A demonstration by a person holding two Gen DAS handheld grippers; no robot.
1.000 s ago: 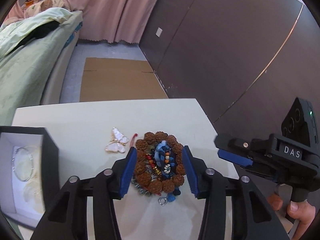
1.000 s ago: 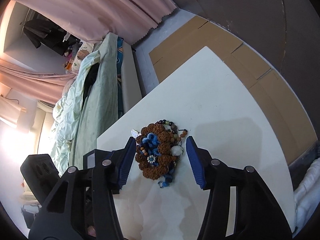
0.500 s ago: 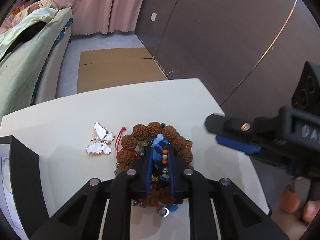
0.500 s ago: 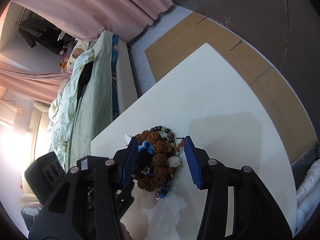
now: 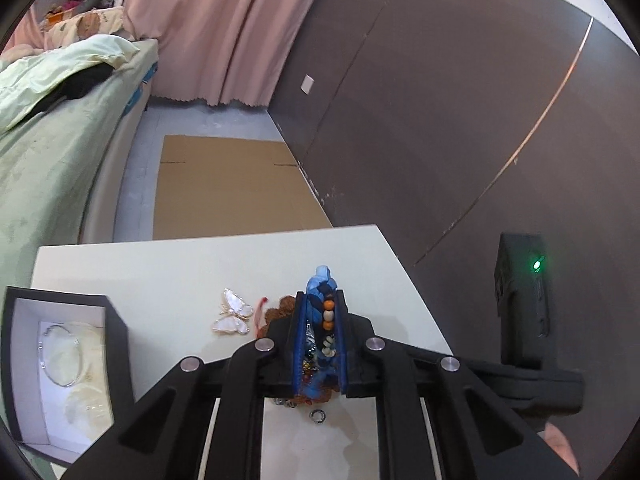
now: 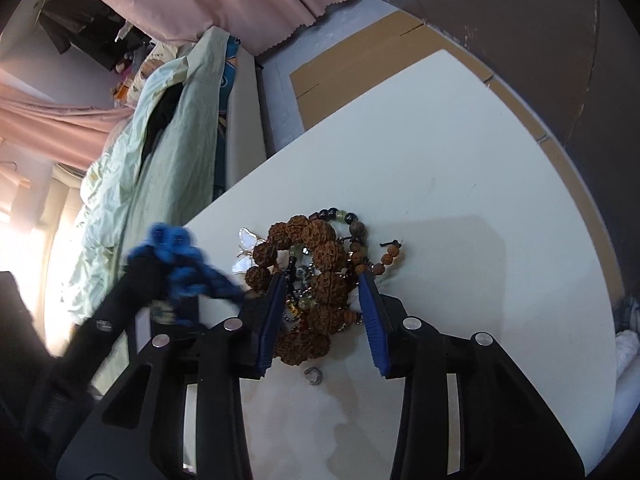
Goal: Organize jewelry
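Note:
My left gripper [image 5: 320, 300] is shut on a blue beaded bracelet [image 5: 321, 280] with orange and white beads, lifted above the white table [image 5: 180, 276]. In the right wrist view the blue bracelet [image 6: 176, 256] hangs blurred at the left. My right gripper [image 6: 322, 280] is open, its fingers on either side of a pile of brown seed-bead bracelets [image 6: 316, 276]. A pearly butterfly brooch [image 5: 232, 316] lies left of the pile. A black jewelry box [image 5: 116, 340] with a white lining holds a thin bangle [image 5: 60, 356].
A small metal ring [image 5: 318, 416] lies on the table near me; it also shows in the right wrist view [image 6: 314, 376]. A bed [image 5: 48, 120] stands to the left, cardboard [image 5: 232, 188] lies on the floor beyond, and a dark wall [image 5: 460, 100] rises on the right.
My left gripper closed on the blue bracelet and lifted it off the pile, up and to the left. My right gripper moved closer around the brown beads.

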